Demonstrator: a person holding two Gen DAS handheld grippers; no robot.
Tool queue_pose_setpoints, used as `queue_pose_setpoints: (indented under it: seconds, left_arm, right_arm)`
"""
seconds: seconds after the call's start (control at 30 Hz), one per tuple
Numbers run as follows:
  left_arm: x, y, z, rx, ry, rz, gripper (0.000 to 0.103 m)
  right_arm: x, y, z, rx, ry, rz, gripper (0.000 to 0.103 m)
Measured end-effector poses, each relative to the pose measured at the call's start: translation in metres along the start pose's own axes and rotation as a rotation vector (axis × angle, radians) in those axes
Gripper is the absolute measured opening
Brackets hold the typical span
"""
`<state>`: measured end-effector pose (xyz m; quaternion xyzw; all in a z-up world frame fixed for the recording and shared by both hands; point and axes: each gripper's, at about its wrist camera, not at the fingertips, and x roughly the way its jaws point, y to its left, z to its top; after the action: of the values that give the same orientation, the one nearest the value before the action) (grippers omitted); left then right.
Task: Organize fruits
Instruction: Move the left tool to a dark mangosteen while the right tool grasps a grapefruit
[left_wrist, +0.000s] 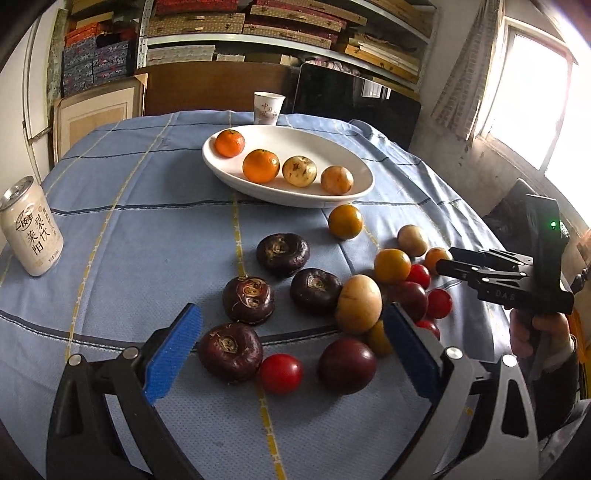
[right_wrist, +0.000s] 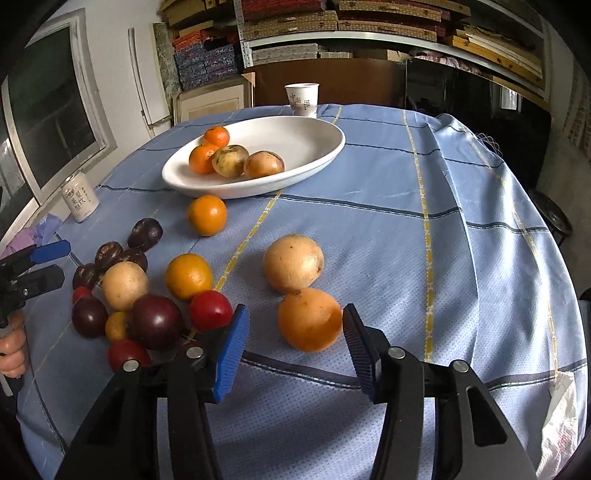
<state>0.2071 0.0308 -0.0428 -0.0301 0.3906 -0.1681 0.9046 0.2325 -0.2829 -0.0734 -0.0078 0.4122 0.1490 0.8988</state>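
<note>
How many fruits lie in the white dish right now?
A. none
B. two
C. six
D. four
D: the white dish holds four: two oranges and two yellowish fruits; the rest sit on the cloth.

a table under a blue checked cloth (right_wrist: 424, 177) carries a white oval plate (left_wrist: 332, 147). behind the plate stands a paper cup (left_wrist: 269, 107); well to its left, a drink can (left_wrist: 31, 227). in front of the plate lie loose fruits (left_wrist: 317, 295), one orange (left_wrist: 345, 221) just beside its rim.
</note>
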Motion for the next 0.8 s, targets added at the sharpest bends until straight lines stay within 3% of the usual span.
queue_pose_setpoints:
  seconds: [0.43,0.63,0.8]
  left_arm:
    - [0.0,0.012,0.001,-0.04,0.018,0.026,0.096]
    - [0.006,0.02,-0.002,-0.049,0.051,0.064,0.096]
    - [0.014,0.033,-0.006,-0.109,0.098,0.025,0.069]
  right_arm:
    - [0.01,-0.005,0.0,0.035,0.022,-0.004,0.04]
    - [0.01,-0.011,0.0,0.067,0.017,0.015,0.039]
    - [0.011,-0.011,0.001,0.061,0.017,0.009,0.039]
